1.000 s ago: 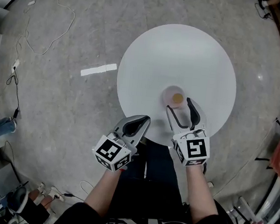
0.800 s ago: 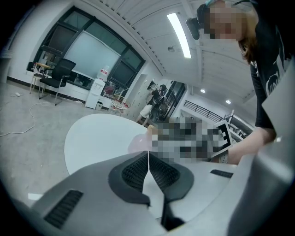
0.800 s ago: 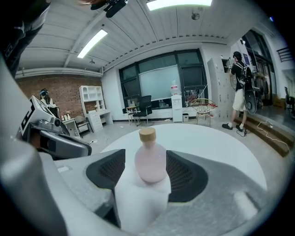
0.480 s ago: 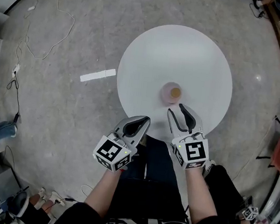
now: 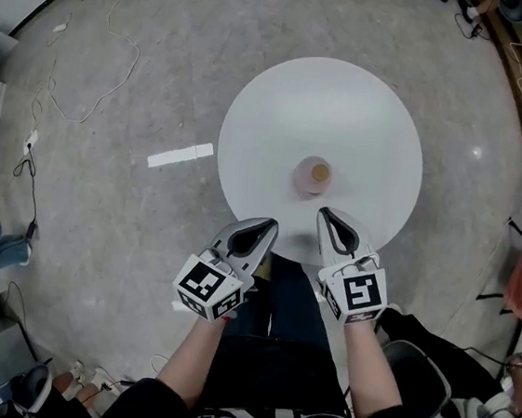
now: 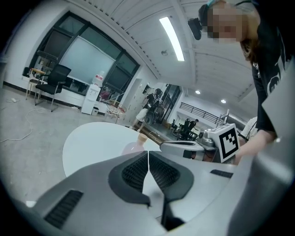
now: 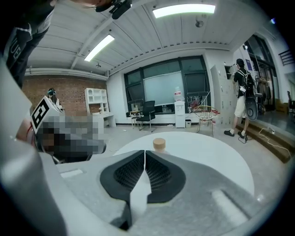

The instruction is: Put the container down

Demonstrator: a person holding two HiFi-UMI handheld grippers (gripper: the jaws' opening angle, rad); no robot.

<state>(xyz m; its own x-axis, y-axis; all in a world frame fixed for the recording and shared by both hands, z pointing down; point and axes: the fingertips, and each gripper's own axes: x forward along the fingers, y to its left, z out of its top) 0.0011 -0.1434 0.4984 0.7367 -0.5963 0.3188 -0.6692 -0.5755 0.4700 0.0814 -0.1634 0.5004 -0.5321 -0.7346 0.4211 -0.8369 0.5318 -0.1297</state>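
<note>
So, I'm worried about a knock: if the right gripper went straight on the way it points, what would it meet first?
Most likely the container, standing on the white table dead ahead of the right gripper, whose jaws have just closed empty. It tilts down, so the table might come first.

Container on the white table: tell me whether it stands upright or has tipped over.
Upright: the container stands on the table, with its tan lid on top, facing up.
</note>
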